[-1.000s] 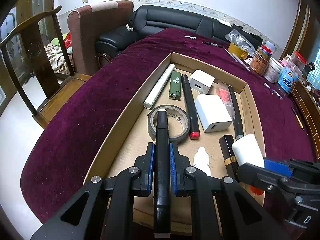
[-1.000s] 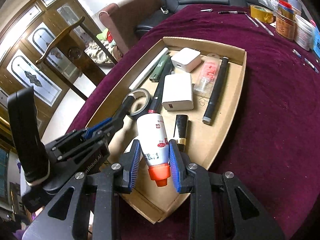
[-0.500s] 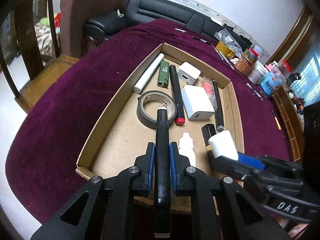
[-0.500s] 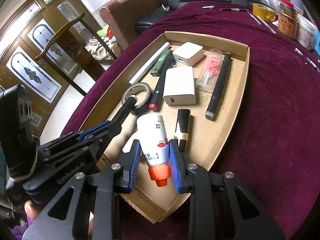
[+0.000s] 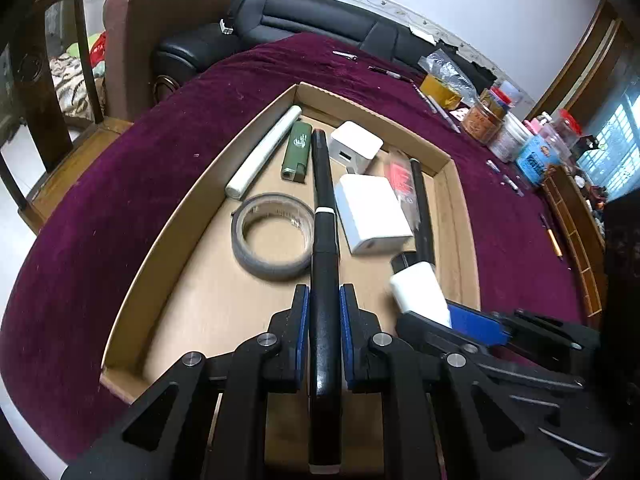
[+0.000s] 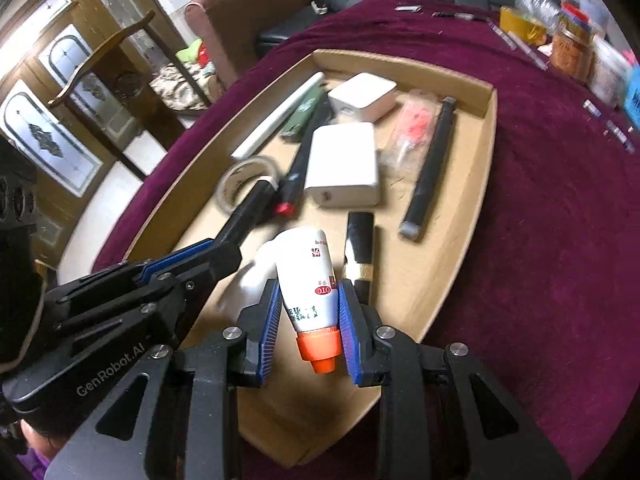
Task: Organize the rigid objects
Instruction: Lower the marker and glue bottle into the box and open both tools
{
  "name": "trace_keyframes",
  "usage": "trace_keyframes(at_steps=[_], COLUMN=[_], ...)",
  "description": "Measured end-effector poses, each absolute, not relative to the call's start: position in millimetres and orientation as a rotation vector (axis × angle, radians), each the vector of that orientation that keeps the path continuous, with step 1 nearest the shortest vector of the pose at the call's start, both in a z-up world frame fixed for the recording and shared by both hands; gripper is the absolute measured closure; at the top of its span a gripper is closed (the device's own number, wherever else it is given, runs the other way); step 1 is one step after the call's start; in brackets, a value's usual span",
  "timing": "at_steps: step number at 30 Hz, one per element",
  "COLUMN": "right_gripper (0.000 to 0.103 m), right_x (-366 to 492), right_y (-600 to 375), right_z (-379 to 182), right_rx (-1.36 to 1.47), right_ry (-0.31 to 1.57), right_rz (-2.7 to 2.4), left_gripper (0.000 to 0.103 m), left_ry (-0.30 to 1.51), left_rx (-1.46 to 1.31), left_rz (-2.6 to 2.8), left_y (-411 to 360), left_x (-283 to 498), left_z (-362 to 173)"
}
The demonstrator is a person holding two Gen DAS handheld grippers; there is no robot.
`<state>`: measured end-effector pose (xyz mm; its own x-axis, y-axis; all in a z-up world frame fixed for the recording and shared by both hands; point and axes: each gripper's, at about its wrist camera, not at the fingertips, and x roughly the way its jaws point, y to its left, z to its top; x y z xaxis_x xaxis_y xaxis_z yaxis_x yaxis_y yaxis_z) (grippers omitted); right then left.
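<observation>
Left tool [image 5: 324, 312] clenched on pen [image 5: 325, 280], right tool [image 6: 307, 312] on tube [image 6: 310, 280]; lower each flat into tray [image 5: 160, 248] (clear of tape [image 5: 272, 236]).

Tray's [image 5: 132, 280] near-left floor bare; tape roll [image 5: 272, 236] beyond.

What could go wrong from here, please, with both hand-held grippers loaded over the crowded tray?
The left hand-held gripper holds a long black pen whose tip overlaps the tape roll; lowering it may snag there. The right hand-held gripper pinches the white tube near its orange cap, so it might slip or tilt.
</observation>
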<state>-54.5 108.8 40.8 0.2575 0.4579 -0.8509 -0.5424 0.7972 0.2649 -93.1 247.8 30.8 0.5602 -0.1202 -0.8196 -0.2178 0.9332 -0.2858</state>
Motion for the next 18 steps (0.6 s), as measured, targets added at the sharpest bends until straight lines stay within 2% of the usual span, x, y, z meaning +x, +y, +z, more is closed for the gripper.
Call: trace_keyframes(at_steps=[6, 14, 15, 17, 18], right_gripper=[0.076, 0.077, 0.076, 0.074, 0.074], right_x=[-39.4, -50.4, -53.1, -56.9, -56.7], right_y=[107.7, 112.3, 114.6, 116.8, 116.0], right_z=[41.3, 39.7, 40.8, 42.1, 42.2], right_rx=[-0.084, -0.068, -0.088, -0.126, -0.129], right_ry=[1.118, 1.152, 1.133, 1.097, 1.092], right_rz=[0.637, 0.702, 0.698, 0.674, 0.669], left_gripper=[0.09, 0.089, 0.087, 0.074, 0.063], left_ry=[1.021, 0.991, 0.978, 0.955, 0.942], left_rx=[-0.431, -0.395, -0.392, -0.395, -0.402], left_rz=[0.058, 0.104, 0.107, 0.122, 0.132], left_y=[257.0, 259.6, 259.6, 262.1, 264.3], left_x=[-69.7, -98.3, -100.0, -103.3, -105.2], left_z=[12.4, 18.1, 19.8, 23.4, 25.2])
